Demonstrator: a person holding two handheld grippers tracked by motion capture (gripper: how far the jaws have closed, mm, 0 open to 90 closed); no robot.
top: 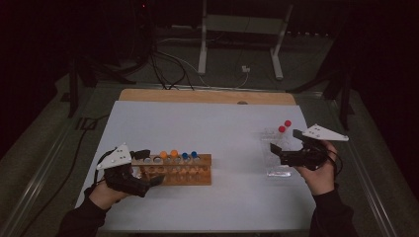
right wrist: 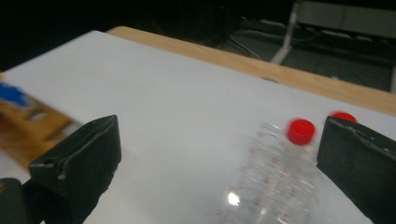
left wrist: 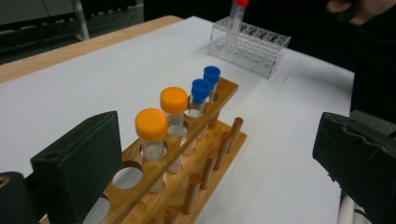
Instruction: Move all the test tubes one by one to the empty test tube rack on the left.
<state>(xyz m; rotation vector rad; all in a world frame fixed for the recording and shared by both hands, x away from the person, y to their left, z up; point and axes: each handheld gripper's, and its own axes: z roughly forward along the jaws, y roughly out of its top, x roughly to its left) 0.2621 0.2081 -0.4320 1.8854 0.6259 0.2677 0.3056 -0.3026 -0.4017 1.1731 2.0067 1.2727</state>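
High view shows my left gripper wide open at 9 o'clock of the wooden rack; my right gripper wide open, empty, beside the clear rack.

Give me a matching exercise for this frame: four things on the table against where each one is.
Things:
1. orange-capped tubes
2. blue-capped tubes
3. red-capped tubes
4. left hand-held gripper

Places:
A. in the clear plastic rack, at the right side of the table
B. at the left end of the wooden rack, jaws open
C. in the wooden rack, nearer its left end
D. in the wooden rack, nearer its right end

Pairs: 1-C, 2-D, 3-A, 4-B
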